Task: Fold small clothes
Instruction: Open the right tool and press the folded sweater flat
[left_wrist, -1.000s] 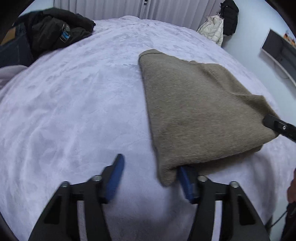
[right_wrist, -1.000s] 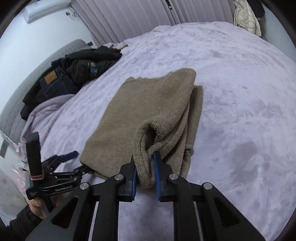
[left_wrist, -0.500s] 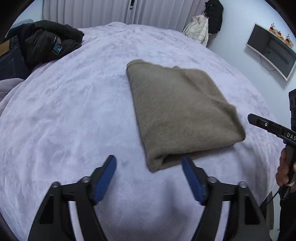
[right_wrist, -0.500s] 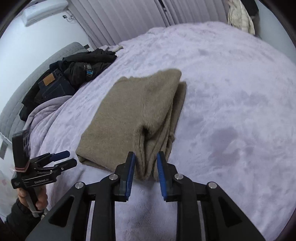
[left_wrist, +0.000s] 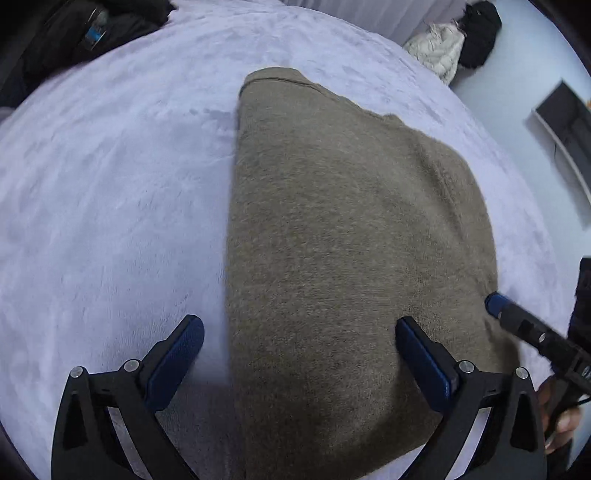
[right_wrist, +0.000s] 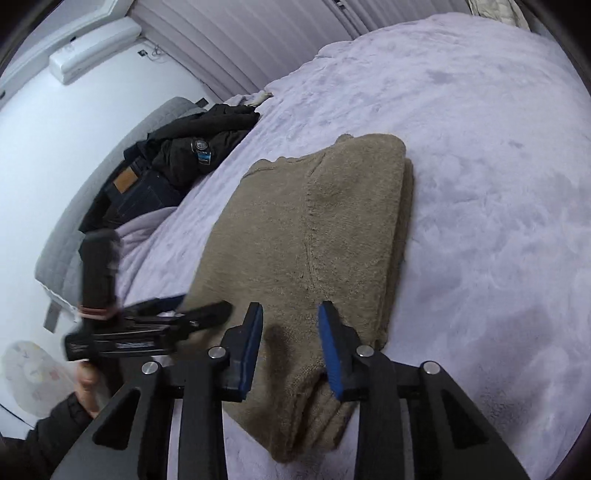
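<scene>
A folded tan knit sweater (left_wrist: 343, 236) lies flat on the lilac fleece bed cover (left_wrist: 110, 192). My left gripper (left_wrist: 299, 332) is wide open and empty, low over the sweater's near left part, one finger over the cover and one over the knit. In the right wrist view the sweater (right_wrist: 317, 236) lies in a folded stack. My right gripper (right_wrist: 291, 317) is open and empty just above its near edge. The left gripper also shows there (right_wrist: 199, 314) at the sweater's left side, and the right gripper's fingertip (left_wrist: 495, 302) shows at the sweater's right edge.
A pile of dark jackets and jeans (right_wrist: 177, 162) lies at the bed's far left side by a grey headboard (right_wrist: 74, 221). A white and a black coat (left_wrist: 454, 48) hang by the far wall. A wall shelf (left_wrist: 565, 136) is on the right. Curtains (right_wrist: 280, 40) are behind.
My right gripper let go of the sweater's fold and opened. The sweater settled flat. Both grippers moved in close over its near edge after pulling back.
</scene>
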